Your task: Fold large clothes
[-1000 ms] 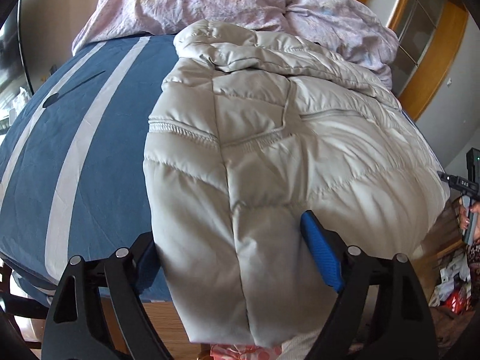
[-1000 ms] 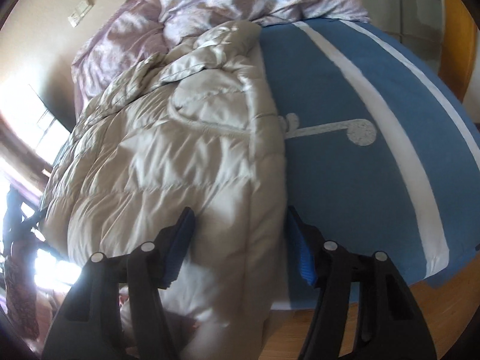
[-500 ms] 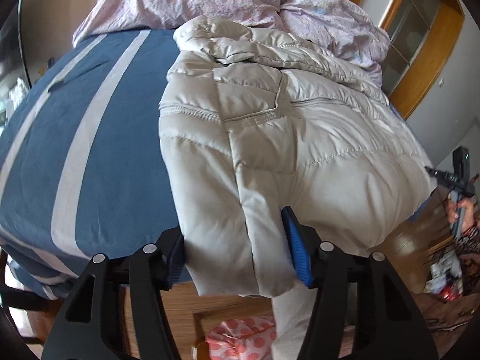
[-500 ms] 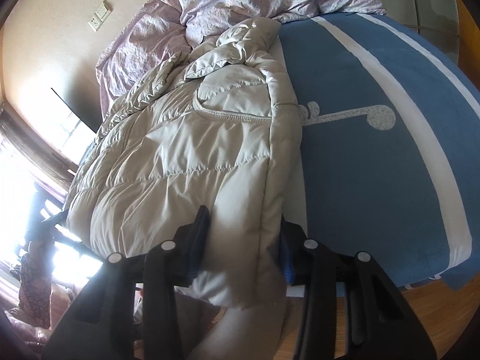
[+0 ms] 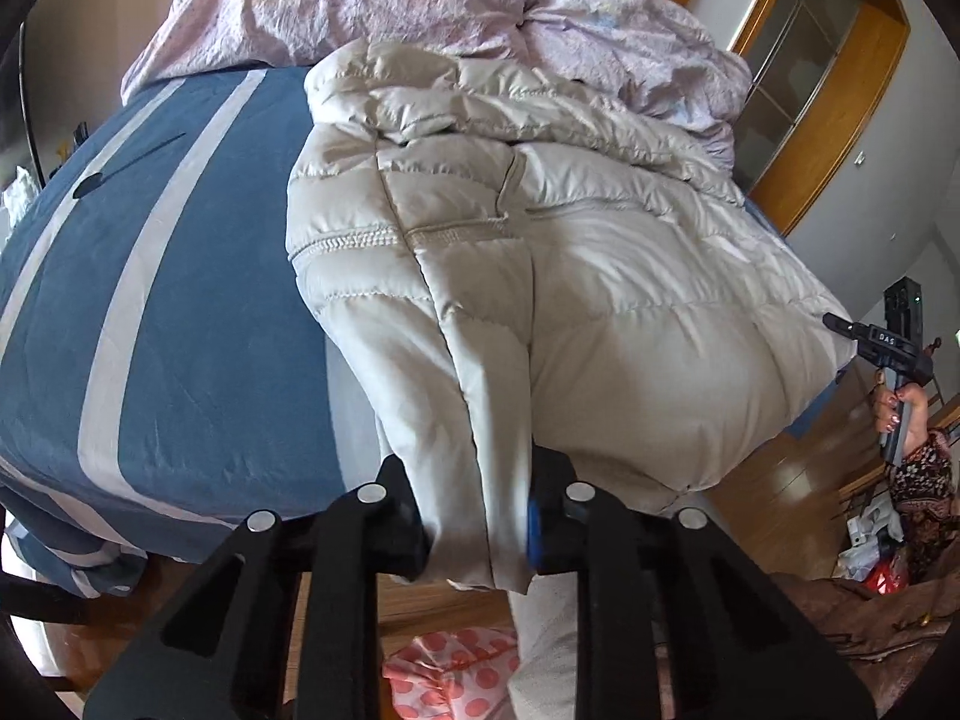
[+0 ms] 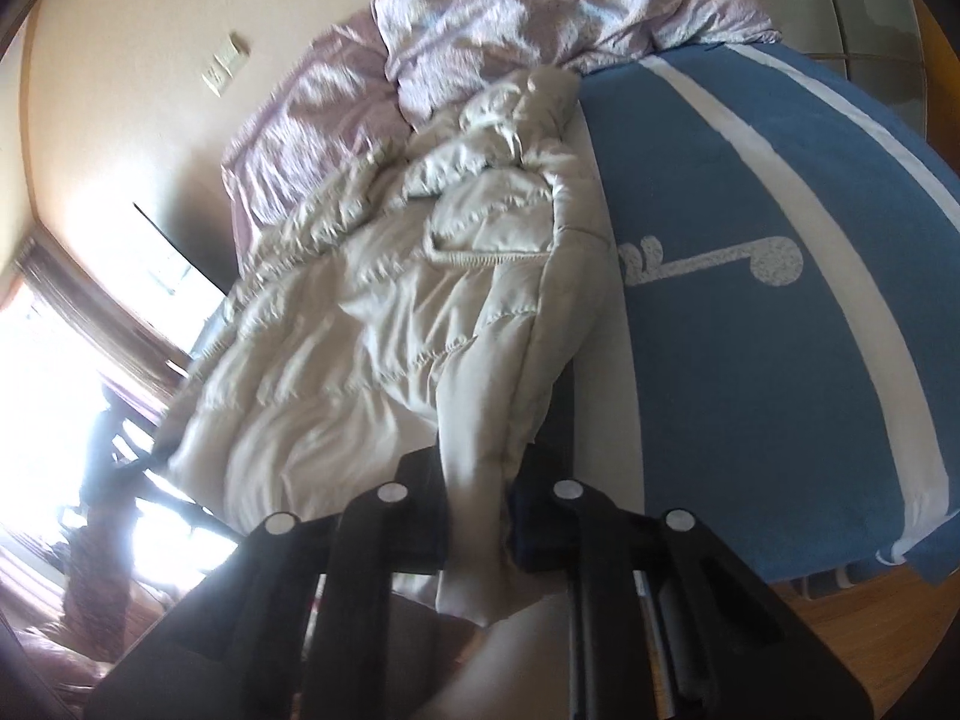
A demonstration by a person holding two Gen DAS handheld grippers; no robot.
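In the left wrist view, the left gripper point(image 5: 477, 525) sits at the bottom centre of the frame, its jaws closing on a bunched corner of the hem of a cream quilted down jacket point(image 5: 600, 276); the fabric is pinched between the blue-faced pads, and a fold of it hangs below them. From there the jacket spreads up and to the right across the middle of the frame, its collar end crumpled near the upper centre. It lies on a blue bedspread with pale stripes point(image 5: 180, 300), which fills the left half of the picture. Behind the jacket, along the top, lies a rumpled lilac duvet point(image 5: 480, 6). At the right edge, the right gripper point(image 5: 840, 324) meets the far corner of the hem, held by a hand point(image 5: 900, 414). A wood-framed cabinet point(image 5: 840, 78) stands in the upper right.

In the right wrist view, the right gripper point(image 6: 477, 516) is at the bottom centre, its jaws closing with the jacket's point(image 6: 390, 324) other hem corner clamped between them. The jacket runs up through the centre-left of the frame; the bedspread point(image 6: 750, 360) fills the right, the duvet point(image 6: 540, 12) the top. A wall switch plate point(image 6: 225, 63) shows in the upper left.
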